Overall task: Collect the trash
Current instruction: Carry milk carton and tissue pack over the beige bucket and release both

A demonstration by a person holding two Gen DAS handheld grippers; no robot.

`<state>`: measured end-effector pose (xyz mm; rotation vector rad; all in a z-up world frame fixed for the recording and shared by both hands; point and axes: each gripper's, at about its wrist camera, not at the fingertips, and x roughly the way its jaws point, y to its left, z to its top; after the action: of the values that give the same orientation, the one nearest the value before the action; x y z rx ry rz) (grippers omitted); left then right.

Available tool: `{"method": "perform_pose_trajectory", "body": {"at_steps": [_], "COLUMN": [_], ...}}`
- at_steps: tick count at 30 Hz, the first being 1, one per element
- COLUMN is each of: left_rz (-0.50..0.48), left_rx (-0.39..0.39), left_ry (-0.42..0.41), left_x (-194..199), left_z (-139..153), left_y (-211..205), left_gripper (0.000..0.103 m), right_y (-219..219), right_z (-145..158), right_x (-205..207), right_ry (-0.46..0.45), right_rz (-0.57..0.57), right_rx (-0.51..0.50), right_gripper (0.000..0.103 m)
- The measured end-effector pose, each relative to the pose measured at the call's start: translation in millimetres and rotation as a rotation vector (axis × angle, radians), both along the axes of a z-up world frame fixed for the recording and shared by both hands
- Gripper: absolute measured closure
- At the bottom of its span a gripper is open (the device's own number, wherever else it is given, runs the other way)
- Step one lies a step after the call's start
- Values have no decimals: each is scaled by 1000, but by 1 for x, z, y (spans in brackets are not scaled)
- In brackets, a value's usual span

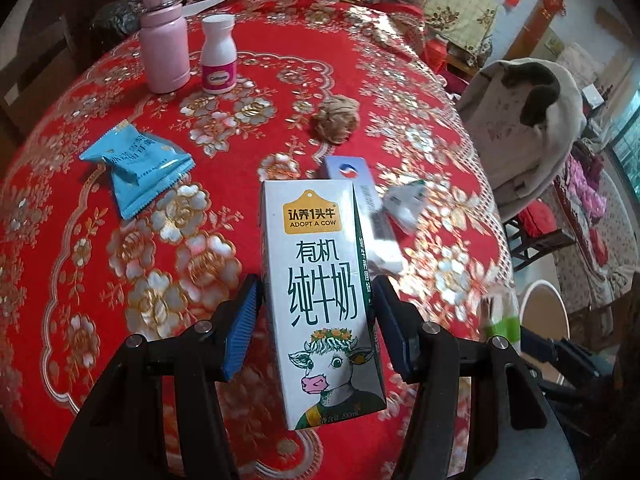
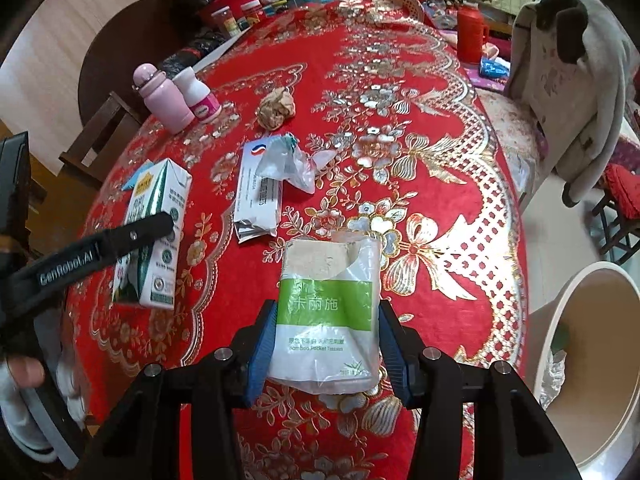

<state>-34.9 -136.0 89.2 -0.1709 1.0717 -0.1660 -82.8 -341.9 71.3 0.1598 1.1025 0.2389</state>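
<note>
Left tool [image 1: 316,320] grips milk carton [image 1: 320,292]; right tool [image 2: 326,344] grips tissue pack [image 2: 330,312].

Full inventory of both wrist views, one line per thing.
milk carton: 1, white and green, between the left fingers, above the table
tissue pack: 1, clear with green band, between the right fingers
blue wrapper: 1, blue, table left
paper ball: 1, brown, table centre
flat box: 1, white and blue, lying mid-table
plastic wrapper: 1, clear, crumpled on the flat box's far end
pink bottle: 1, pink, far left, upright
pill bottle: 1, white, beside the pink bottle
bin: 1, cream, off the table's right edge
table: 1, red and gold cloth
left gripper: 1, black, blue pads
right gripper: 1, black, blue pads
</note>
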Motion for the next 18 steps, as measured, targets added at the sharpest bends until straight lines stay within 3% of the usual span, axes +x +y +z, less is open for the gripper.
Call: {"method": "perform_pose_trajectory", "body": {"at_steps": [18], "left_rz": [-112], "left_rx": [39], "left_ry": [-70], "left_x": [-46], "left_z": [22], "left_y": [-70], "left_gripper": [48], "right_y": [-54], "right_z": [23], "right_x": [-33], "right_ry": [-56], "right_rz": [-74], "right_rx": [7], "right_gripper": [56]}}
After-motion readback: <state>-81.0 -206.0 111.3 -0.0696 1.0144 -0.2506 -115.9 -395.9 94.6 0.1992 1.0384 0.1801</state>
